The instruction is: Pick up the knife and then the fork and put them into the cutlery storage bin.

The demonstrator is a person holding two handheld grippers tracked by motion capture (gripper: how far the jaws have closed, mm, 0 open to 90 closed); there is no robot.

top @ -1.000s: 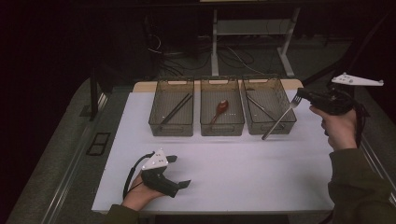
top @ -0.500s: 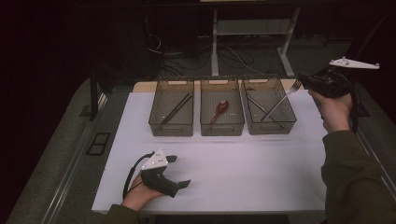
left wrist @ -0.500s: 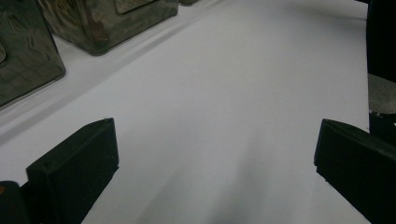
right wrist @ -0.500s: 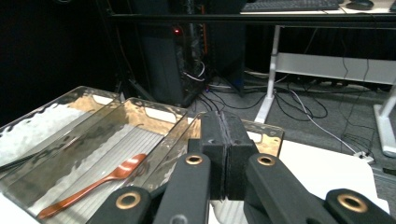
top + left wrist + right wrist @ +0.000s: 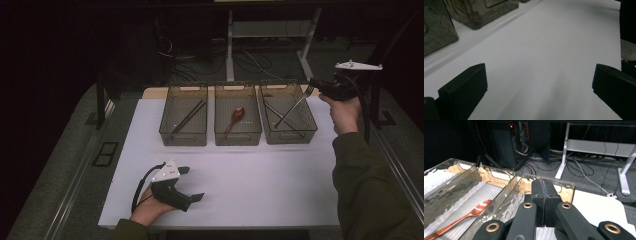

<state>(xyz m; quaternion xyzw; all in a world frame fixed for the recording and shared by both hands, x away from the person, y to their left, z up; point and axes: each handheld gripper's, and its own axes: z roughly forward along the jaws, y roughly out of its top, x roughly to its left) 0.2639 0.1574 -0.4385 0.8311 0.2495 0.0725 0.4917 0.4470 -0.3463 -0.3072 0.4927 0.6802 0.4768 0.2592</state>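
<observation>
While the left claw rests at the lower left of the frame on the white desk, jaws spread wide and empty, the right claw hangs at the upper right, jaws pressed together on a fork that slants down into the right bin. Middle bin holds a red spoon; left bin holds dark sticks

No legible text, labels, brands or nos. anywhere in the views
</observation>
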